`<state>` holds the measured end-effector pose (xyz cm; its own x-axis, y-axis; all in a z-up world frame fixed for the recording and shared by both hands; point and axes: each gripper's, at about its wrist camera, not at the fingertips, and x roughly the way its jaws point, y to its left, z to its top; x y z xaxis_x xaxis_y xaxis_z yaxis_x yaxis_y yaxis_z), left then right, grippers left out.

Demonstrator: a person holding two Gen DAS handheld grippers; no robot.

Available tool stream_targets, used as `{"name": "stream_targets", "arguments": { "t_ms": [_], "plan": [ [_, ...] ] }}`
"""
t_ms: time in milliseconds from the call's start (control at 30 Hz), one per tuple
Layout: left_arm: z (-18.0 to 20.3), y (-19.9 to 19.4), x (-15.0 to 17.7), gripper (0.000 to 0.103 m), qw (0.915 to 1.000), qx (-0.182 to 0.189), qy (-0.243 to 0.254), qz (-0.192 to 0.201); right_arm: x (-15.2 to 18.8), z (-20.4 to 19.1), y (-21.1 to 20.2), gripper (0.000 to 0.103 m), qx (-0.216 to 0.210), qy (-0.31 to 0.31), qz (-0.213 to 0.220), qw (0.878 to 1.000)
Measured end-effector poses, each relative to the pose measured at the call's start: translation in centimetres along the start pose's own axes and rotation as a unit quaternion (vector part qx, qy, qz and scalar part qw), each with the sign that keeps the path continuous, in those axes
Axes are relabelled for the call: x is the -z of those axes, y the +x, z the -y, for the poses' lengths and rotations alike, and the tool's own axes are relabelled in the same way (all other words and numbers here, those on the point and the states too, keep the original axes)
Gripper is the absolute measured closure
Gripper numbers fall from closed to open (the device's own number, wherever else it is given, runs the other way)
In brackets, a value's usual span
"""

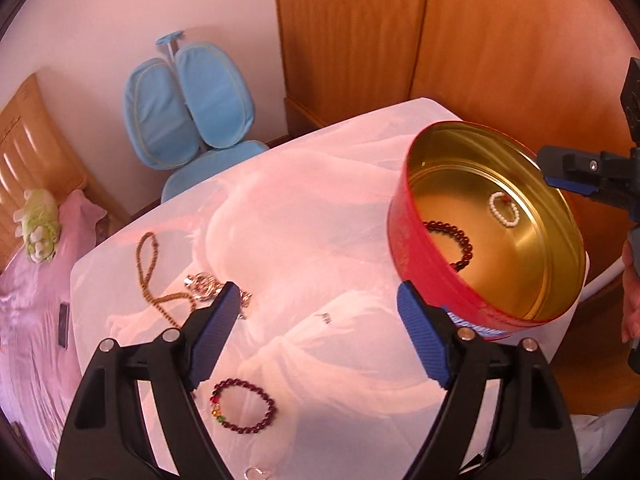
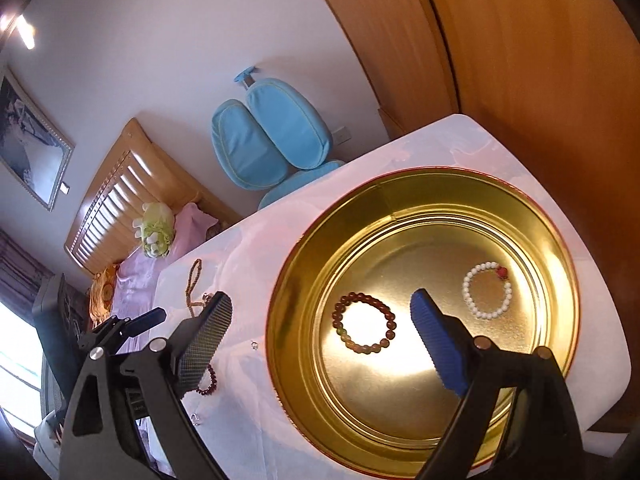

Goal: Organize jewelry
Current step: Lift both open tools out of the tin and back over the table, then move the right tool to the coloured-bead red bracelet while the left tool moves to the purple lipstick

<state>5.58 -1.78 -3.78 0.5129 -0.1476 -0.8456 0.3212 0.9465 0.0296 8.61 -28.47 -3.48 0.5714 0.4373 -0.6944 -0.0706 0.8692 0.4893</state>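
Note:
A round red tin (image 1: 424,256) with a gold inside (image 2: 400,400) stands on the white-covered table. In it lie a dark red bead bracelet (image 1: 460,242) (image 2: 364,322) and a white pearl bracelet (image 1: 505,210) (image 2: 487,290). On the cloth lie a dark red bracelet with green beads (image 1: 244,406), a long brown bead necklace (image 1: 150,276) and a silver piece (image 1: 208,286). My left gripper (image 1: 320,336) is open and empty above the cloth, left of the tin. My right gripper (image 2: 324,340) is open and empty, over the tin's near rim.
A small silver ring (image 1: 256,472) lies at the table's near edge and a tiny clasp (image 1: 326,318) sits mid-cloth. A blue chair (image 1: 192,120) stands behind the table, a bed with pink sheets (image 1: 32,320) to the left, wooden wardrobe (image 1: 500,40) behind.

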Motion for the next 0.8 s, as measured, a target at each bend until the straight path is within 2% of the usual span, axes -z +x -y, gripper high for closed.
{"name": "stream_targets", "arguments": {
  "t_ms": [267,533,700,800],
  "plan": [
    [-8.2,-2.3,4.6,0.024,0.9946,-0.037,-0.096,0.006,0.8,-6.7,2.5,0.011,-0.052,-0.088,-0.016,0.995],
    [-14.0,-3.6,9.2,0.024,0.9872,-0.082,-0.136,-0.006,2.2,-10.4,5.2,0.011,-0.064,-0.130,-0.046,0.988],
    [-16.1,-3.3,11.1,0.024,0.9826,-0.076,-0.169,-0.015,3.0,-12.0,6.7,0.011,-0.066,-0.153,-0.065,0.984],
    [-16.4,-2.8,11.4,0.024,0.9846,-0.073,-0.158,-0.013,3.7,-13.3,8.1,0.011,-0.064,-0.180,-0.086,0.978]
  ]
}}
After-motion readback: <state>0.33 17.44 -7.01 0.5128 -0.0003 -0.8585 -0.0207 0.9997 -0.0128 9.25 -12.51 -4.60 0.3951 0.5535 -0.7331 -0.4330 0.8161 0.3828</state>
